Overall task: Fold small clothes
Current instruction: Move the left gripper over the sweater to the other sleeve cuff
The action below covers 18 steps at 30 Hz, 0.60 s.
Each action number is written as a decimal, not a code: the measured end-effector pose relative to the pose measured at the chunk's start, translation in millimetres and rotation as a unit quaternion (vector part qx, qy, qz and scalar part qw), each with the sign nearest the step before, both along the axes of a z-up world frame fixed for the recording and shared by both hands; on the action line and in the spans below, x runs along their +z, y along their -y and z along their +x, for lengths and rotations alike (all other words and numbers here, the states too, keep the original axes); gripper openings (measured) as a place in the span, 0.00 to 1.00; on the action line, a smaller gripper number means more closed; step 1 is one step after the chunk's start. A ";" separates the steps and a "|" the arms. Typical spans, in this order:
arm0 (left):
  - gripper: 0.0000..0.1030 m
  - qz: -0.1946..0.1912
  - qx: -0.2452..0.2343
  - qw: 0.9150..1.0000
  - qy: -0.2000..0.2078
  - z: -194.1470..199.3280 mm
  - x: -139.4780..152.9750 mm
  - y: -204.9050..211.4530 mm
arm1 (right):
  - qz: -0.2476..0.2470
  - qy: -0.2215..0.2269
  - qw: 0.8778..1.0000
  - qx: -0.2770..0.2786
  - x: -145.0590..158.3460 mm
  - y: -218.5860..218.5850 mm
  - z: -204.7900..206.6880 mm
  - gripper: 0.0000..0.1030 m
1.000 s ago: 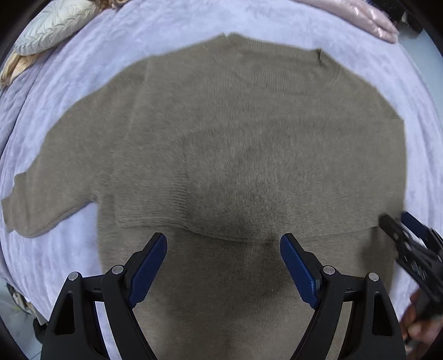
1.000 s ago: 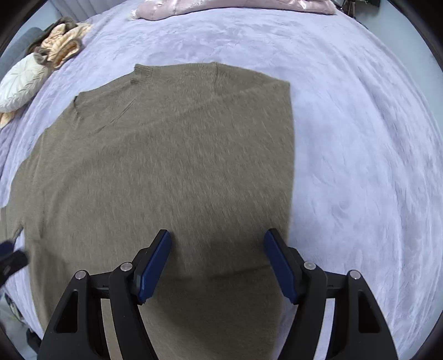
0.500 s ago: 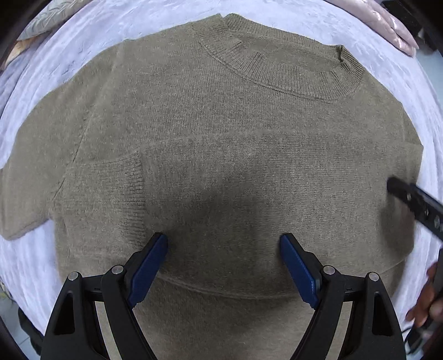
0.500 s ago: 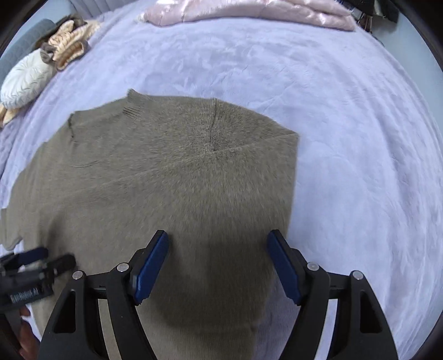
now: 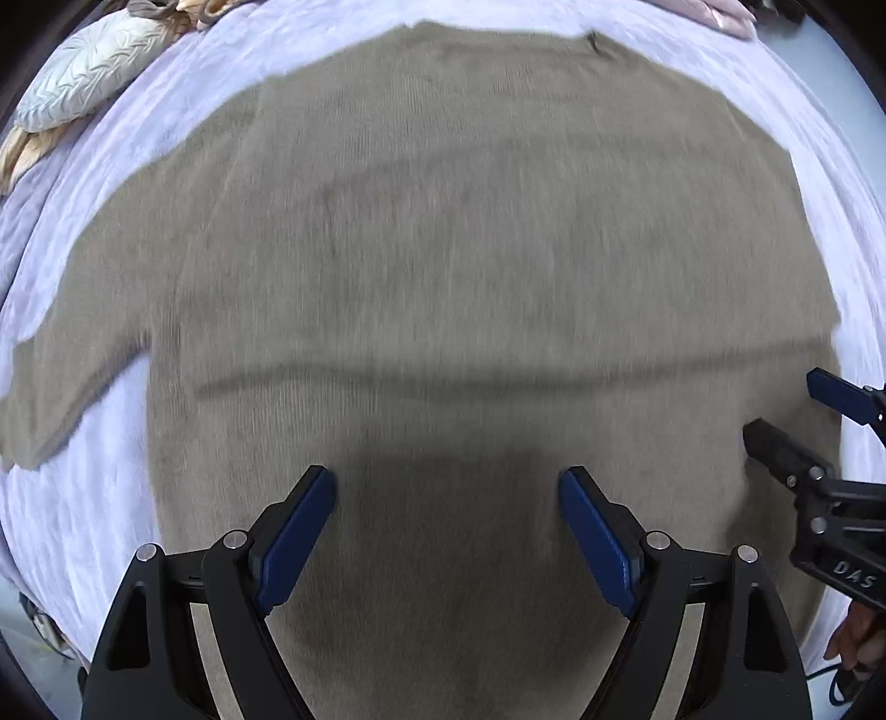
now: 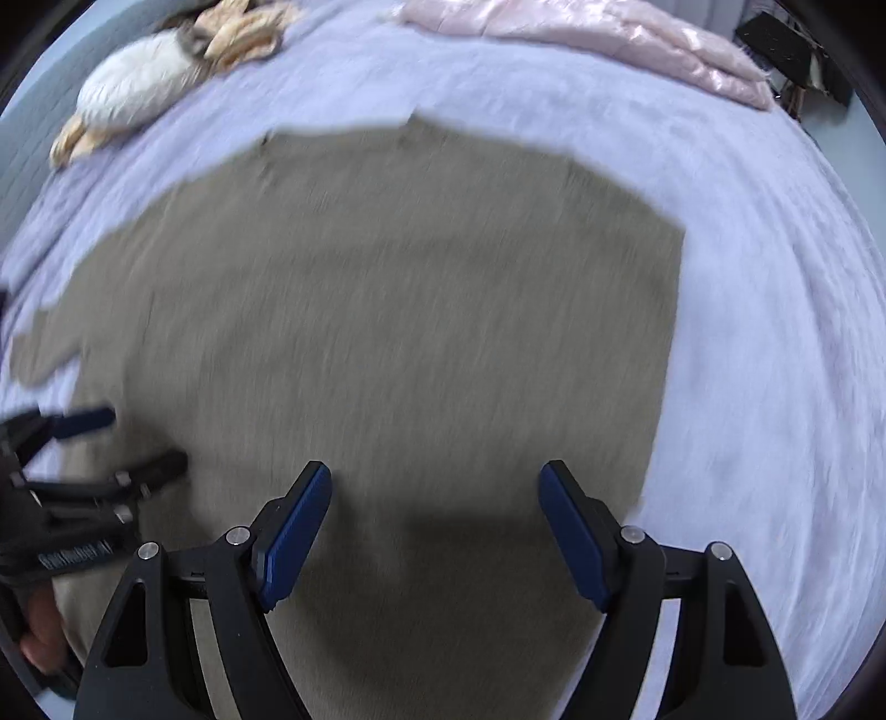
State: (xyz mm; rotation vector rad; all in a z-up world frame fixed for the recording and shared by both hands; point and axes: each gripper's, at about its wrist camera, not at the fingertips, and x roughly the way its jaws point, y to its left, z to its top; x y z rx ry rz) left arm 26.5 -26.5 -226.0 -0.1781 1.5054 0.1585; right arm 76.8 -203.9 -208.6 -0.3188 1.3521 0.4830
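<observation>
An olive knit sweater (image 5: 470,266) lies flat across the lavender bedspread (image 6: 775,332), filling both views. The left gripper (image 5: 447,520) hangs over it with jaws spread, nothing between them. The right gripper (image 6: 434,515), its jaws just widened, is equally empty. Only the right view shows the pink quilt (image 6: 598,39) along the top; the left view shows the outstretched sleeve (image 5: 61,387) at centre left.

Under me spreads a bed (image 6: 775,360) with a pale lilac cover, softly crinkled. At its far left corner lies a white pillow (image 6: 138,94) with a leafy quilted pattern, and just beside it a heap of tan cloth (image 6: 243,30). Along the far edge lies a shiny pink quilt (image 6: 609,33). Beyond its right end I see some dark clutter (image 6: 792,50), too blurred to tell.
</observation>
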 end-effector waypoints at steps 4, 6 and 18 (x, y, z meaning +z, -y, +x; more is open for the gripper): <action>0.83 0.016 -0.038 0.999 0.003 -44.1 4.8 5.2 | -0.033 0.001 0.999 0.013 -13.5 11.2 -47.4 0.80; 0.83 0.015 -0.046 0.999 0.002 -67.8 8.4 4.8 | -0.040 0.005 0.999 0.019 -9.1 18.4 -65.4 0.80; 0.91 0.005 -0.028 0.999 -0.045 -169.5 19.1 -21.2 | -0.104 0.001 0.984 0.142 4.6 65.7 -163.5 0.83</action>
